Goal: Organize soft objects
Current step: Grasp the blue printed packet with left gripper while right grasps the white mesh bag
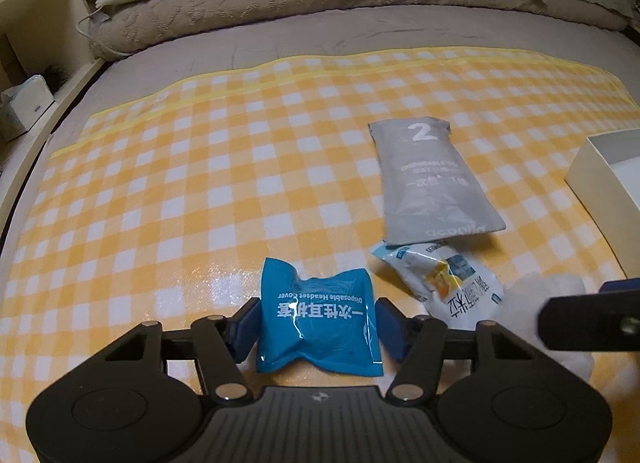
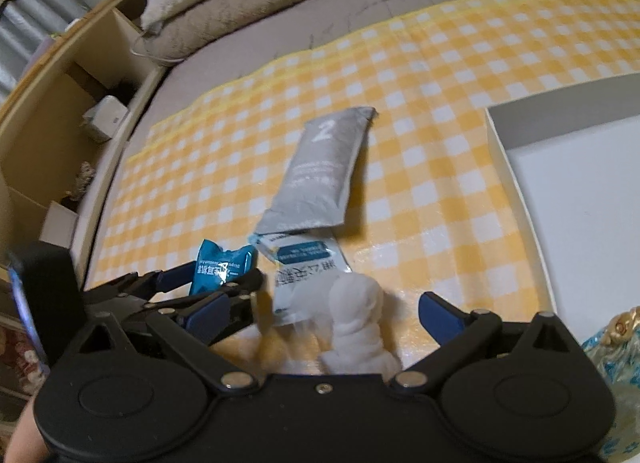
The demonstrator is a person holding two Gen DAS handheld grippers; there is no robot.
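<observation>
Squeezing the blue pouch [image 1: 318, 317] at its middle, the left tool [image 1: 316, 323] grips crinkly, light, slippery film; right of it, the right tool [image 2: 340, 311] gapes wide over a soft white roll [image 2: 356, 319].

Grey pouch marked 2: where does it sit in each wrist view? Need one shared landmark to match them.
Left wrist: grey pouch right of centre, its near end over the white packet.
Right wrist: grey pouch at centre, slanted, just left of the white box.
Shared landmark: the blue packet, between the left gripper fingers in both.
</observation>
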